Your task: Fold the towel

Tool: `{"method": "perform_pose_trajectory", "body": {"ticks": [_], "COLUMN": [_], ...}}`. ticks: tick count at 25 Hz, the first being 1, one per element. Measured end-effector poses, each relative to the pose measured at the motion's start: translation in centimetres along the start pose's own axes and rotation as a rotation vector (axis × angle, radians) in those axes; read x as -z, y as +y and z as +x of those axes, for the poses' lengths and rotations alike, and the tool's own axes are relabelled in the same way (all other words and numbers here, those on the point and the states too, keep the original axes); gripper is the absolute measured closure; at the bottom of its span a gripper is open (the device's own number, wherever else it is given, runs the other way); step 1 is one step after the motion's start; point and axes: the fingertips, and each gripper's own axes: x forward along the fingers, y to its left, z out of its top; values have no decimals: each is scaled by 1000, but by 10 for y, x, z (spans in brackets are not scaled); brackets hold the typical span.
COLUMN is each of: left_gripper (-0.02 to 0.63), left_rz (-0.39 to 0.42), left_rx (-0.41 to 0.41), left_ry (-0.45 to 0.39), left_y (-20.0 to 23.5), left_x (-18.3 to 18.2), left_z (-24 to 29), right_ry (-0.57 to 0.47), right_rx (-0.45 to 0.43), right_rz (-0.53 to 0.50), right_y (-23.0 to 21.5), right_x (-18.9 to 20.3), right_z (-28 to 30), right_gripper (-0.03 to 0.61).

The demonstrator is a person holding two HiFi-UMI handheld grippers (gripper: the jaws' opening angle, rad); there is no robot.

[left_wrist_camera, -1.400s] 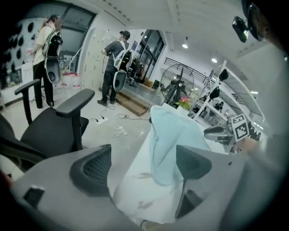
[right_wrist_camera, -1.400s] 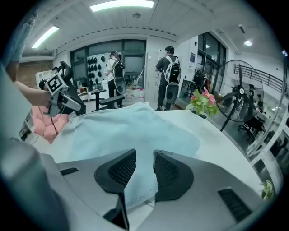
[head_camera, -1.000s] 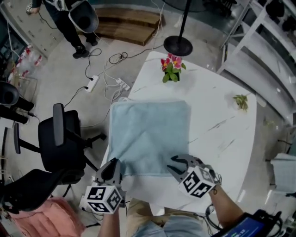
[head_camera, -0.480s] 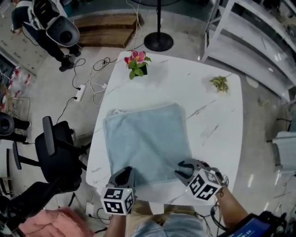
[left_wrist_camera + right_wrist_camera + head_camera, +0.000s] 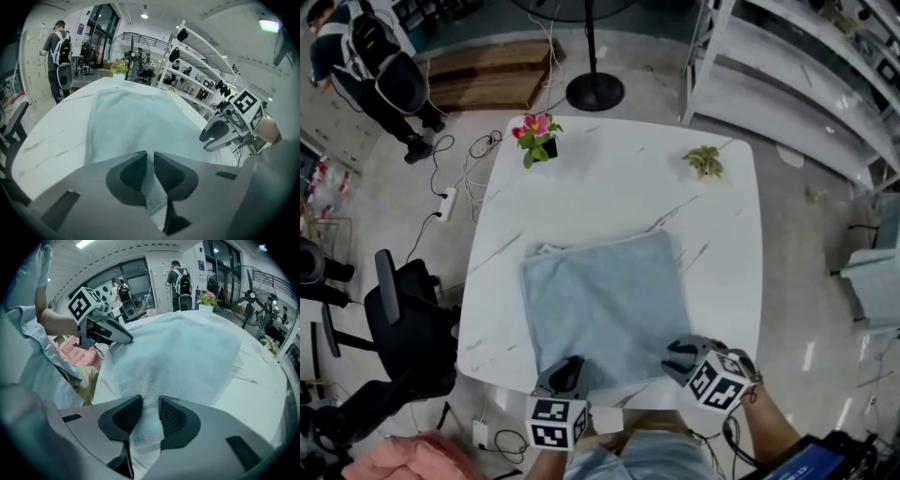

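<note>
Left gripper [image 5: 569, 367] and right gripper [image 5: 680, 352] each clamp a near corner of the towel [image 5: 605, 305], which lies flat on the table's [image 5: 619, 178] near half. Flowers [image 5: 536, 138] and a plant [image 5: 705, 161] stand by the far edge, well apart from the towel.

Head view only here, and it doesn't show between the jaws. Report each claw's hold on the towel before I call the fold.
Observer: The left claw pinches the towel's near edge between its pads. Its jaws have just opened slightly, with cloth between them.
Operator: Now the right.
Observer: The right claw is shut on a thicker bunch of that same edge, pads pressing into the pile.
</note>
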Motion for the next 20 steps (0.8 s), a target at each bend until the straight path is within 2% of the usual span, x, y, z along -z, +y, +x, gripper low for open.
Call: {"method": "perform_pose_trajectory", "body": {"ticks": [3, 6, 8, 12, 16, 20], "left_gripper": [538, 528, 523, 523, 525, 525], "left_rz": [14, 46, 69, 99, 120, 103], "left_rx": [33, 67, 78, 94, 107, 114], "left_ry": [-36, -113, -168, -236, -258, -231], "left_y": [-18, -26, -26, -18, 0, 11], "left_x": [-16, -46, -65, -89, -87, -70], "left_z": [-5, -18, -28, -47, -57, -63], "right_ry": [-83, -265, -329, -307, -298, -348], "right_rx": [0, 55, 111, 192, 175, 161], "right_rz": [99, 288, 385, 560, 760, 904], "right_y": [-7, -36, -56, -69, -61, -59], "right_x": [-12, -35, -38, -4, 29, 37], "right_z": [-16, -54, -74, -71, -41, -33], "right_gripper": [373, 373, 371, 371, 368, 360]}}
